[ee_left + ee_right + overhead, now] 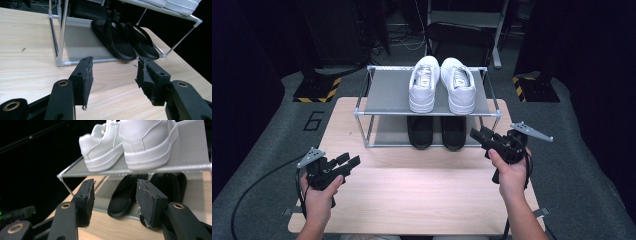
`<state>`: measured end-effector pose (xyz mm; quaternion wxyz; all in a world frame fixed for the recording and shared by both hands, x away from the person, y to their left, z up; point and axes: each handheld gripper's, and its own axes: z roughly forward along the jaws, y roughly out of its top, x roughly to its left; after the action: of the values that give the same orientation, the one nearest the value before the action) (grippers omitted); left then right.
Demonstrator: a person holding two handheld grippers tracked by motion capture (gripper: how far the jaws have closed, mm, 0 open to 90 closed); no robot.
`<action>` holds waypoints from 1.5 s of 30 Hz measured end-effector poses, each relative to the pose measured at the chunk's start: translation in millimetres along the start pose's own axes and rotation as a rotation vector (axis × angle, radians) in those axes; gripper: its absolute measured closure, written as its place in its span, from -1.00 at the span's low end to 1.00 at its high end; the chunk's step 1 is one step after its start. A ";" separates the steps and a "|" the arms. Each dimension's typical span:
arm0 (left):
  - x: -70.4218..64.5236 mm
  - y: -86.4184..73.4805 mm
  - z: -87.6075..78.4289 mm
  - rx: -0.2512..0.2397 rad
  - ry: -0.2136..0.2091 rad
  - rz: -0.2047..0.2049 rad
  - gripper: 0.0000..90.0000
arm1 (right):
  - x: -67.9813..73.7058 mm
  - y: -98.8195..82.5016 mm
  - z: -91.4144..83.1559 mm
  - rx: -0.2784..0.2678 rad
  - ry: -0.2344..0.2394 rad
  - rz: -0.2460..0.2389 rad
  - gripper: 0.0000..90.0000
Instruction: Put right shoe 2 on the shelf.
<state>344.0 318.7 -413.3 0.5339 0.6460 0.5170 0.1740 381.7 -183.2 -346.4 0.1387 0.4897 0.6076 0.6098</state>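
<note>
The right gripper (478,135) hovers just before the rack's (362,113) lower shelf, jaws wide, nothing between them; the black slippers (437,132) lie side by side on that shelf, toes outward; the left gripper (348,161) hangs wide and empty over the table (412,195); white sneakers (442,84) stand on top.

— Any writing you can read here?

— One thing: a large "6" (314,120) marked on the grey floor mat (272,150), just left of the tabletop (412,195).

— What about the insoles of the white sneakers (442,82)?

— There are small label patches inside, but they are too small and blurred to read.

— Anything else?

— No other legible text.
</note>
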 end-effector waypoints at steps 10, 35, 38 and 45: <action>-6.1 -7.5 -2.4 0.019 -0.022 0.034 0.00 | -5.3 -57.4 -20.8 0.046 -0.015 -0.052 0.03; 4.8 -43.6 -1.3 0.075 -0.025 0.032 0.00 | -28.9 -160.0 -22.2 0.114 -0.160 -0.024 0.03; 6.6 -47.2 0.8 0.083 -0.020 0.027 0.00 | -29.6 -164.9 -21.8 0.117 -0.163 -0.036 0.02; 6.7 -56.2 4.1 0.099 -0.026 0.019 0.00 | -34.2 -175.5 -27.3 0.103 -0.180 -0.022 0.02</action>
<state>322.8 316.4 -465.9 0.5066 0.6787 0.5116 0.1448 302.6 -186.7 -508.9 0.1742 0.5423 0.6285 0.5297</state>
